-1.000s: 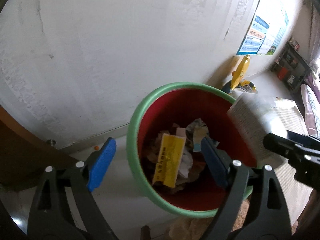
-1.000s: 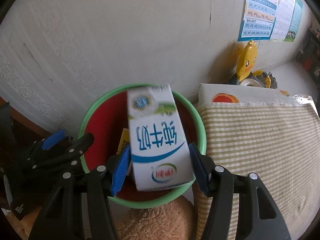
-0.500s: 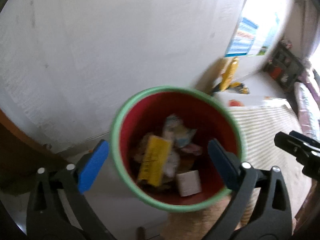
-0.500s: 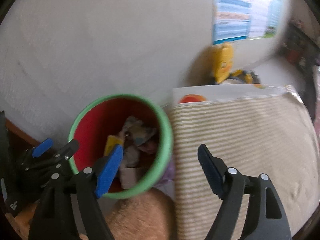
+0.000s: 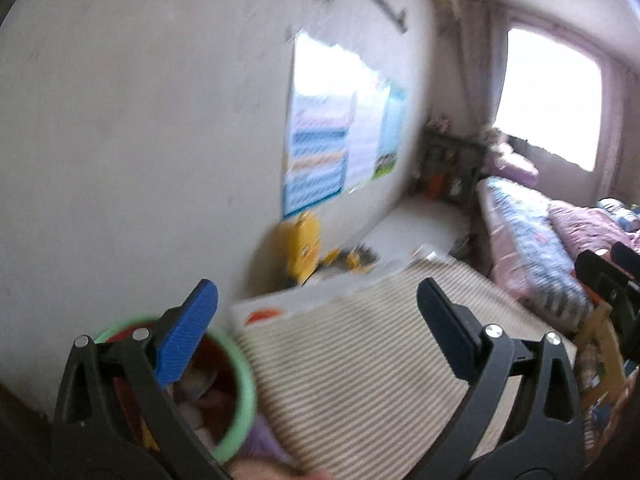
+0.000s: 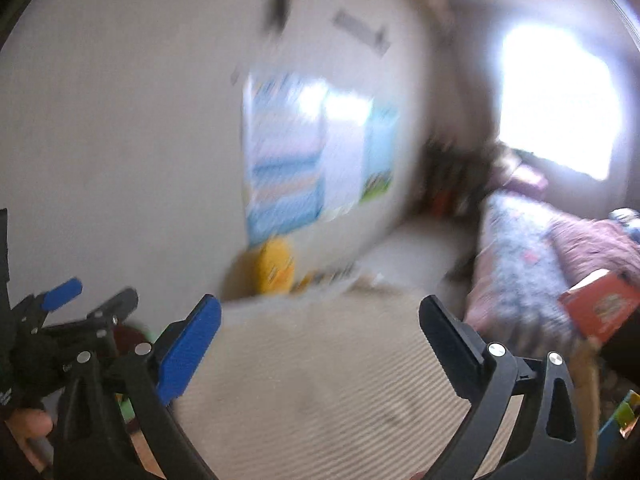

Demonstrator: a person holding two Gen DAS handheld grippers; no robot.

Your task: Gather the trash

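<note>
Swinging off the bin [image 5: 236, 396] at near left, left gripper [image 5: 316, 320] and right gripper [image 6: 320, 332] gape empty, the right having just opened; next comes finding more trash, perhaps the red carton [image 6: 600, 312].

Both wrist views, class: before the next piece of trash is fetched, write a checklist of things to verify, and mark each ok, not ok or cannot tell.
1. Left gripper empty, jaws wide apart: ok.
2. Right gripper empty; its jaws have just been opening and nothing lies between them: ok.
3. Bin upright, green rim unblocked: ok; it sits at the lower left of the left wrist view.
4. Trash lies inside the bin: ok, though too blurred to identify.
5. Next item chosen: cannot tell; a red box shows at the right edge, but whether it is trash is unclear.
6. Views sharp enough to aim: not ok, both are motion-blurred.
</note>
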